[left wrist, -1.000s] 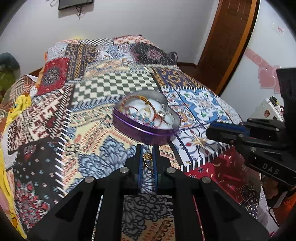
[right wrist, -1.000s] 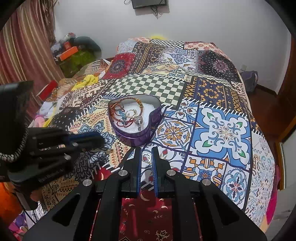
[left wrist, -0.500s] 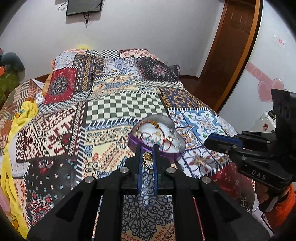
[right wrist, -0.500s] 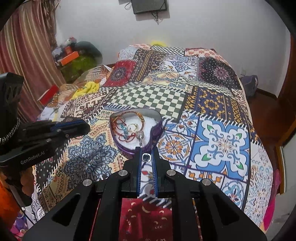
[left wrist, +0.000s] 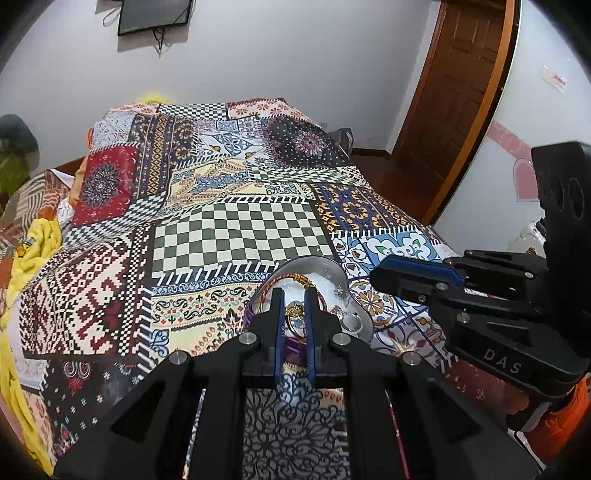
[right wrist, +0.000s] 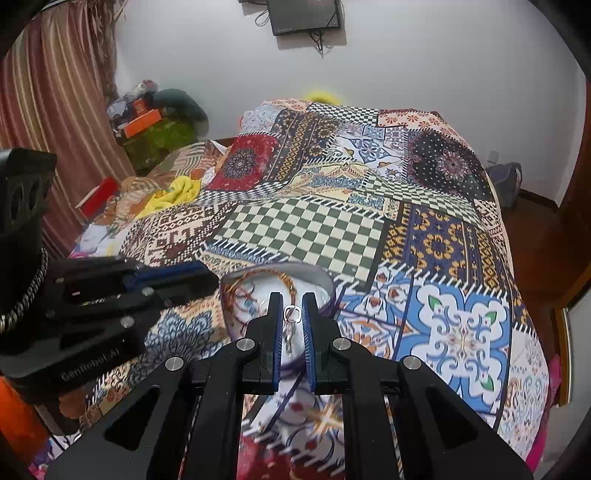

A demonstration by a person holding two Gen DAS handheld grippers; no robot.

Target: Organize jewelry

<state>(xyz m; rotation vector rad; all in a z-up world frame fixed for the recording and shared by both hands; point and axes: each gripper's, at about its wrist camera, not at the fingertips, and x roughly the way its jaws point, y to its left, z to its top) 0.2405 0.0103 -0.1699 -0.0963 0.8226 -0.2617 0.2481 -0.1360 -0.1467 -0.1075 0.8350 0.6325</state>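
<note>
A purple heart-shaped tin (left wrist: pixel 334 275) (right wrist: pixel 327 282) with a white lining holds red and gold bangles and silver pieces on the patchwork bedspread. My left gripper (left wrist: pixel 294 301) is shut on a gold ring (left wrist: pixel 293 310), held over the tin's near edge. My right gripper (right wrist: pixel 291 304) is shut on a small silver ring (right wrist: pixel 291 314), also over the tin's near side. Each gripper shows from the side in the other's view, the right one (left wrist: pixel 388 273) and the left one (right wrist: pixel 199 275).
The bedspread (left wrist: pixel 236 236) covers a bed that drops off at the right, near a wooden door (left wrist: pixel 461 96). Yellow cloth (right wrist: pixel 173 194) and clutter lie at the bed's left side. A wall screen (right wrist: pixel 304 14) hangs above the headboard.
Both grippers have risen and moved forward with their rings. The tin, earlier ahead of the fingertips, now lies directly beneath them.
</note>
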